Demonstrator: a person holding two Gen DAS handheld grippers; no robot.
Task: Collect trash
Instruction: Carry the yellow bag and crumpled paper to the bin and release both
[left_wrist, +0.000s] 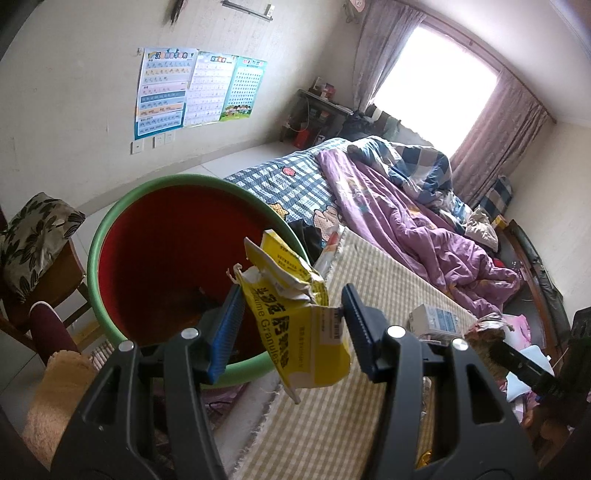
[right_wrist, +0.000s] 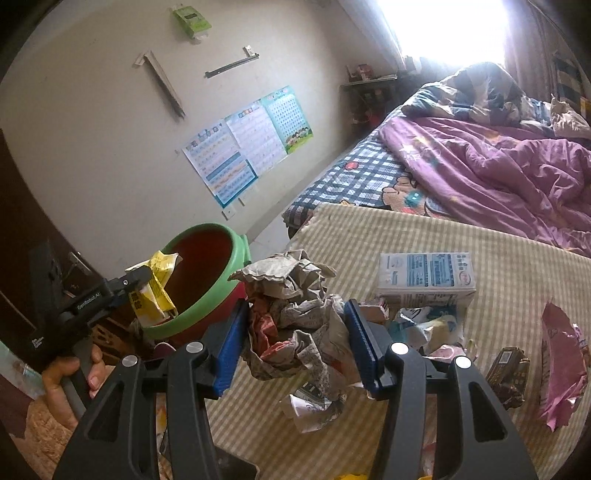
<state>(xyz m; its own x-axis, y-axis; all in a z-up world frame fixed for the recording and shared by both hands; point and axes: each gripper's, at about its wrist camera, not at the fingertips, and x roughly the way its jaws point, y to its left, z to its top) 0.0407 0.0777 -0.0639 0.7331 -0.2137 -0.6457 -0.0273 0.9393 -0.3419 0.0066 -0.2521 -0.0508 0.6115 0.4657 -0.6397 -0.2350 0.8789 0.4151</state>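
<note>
My left gripper (left_wrist: 291, 297) is shut on a crushed yellow medicine box (left_wrist: 295, 314) and holds it over the near rim of a red bin with a green rim (left_wrist: 96, 243). The right wrist view shows the same left gripper (right_wrist: 149, 282) with the yellow box (right_wrist: 159, 291) above the bin (right_wrist: 221, 295). My right gripper (right_wrist: 295, 308) is shut on a ball of crumpled newspaper (right_wrist: 295, 325), just above the yellow-checked cloth (right_wrist: 424, 232). More trash lies on the cloth: a white and blue carton (right_wrist: 424, 275), a torn pink wrapper (right_wrist: 561, 365) and a dark brown packet (right_wrist: 506, 369).
A bed with a purple quilt (left_wrist: 406, 221) and a blue checked sheet (right_wrist: 351, 177) lies behind the cloth. A wooden chair with a patterned cushion (left_wrist: 33, 236) stands left of the bin. A hand (right_wrist: 66, 373) grips the left gripper's handle. Posters (left_wrist: 184, 88) hang on the wall.
</note>
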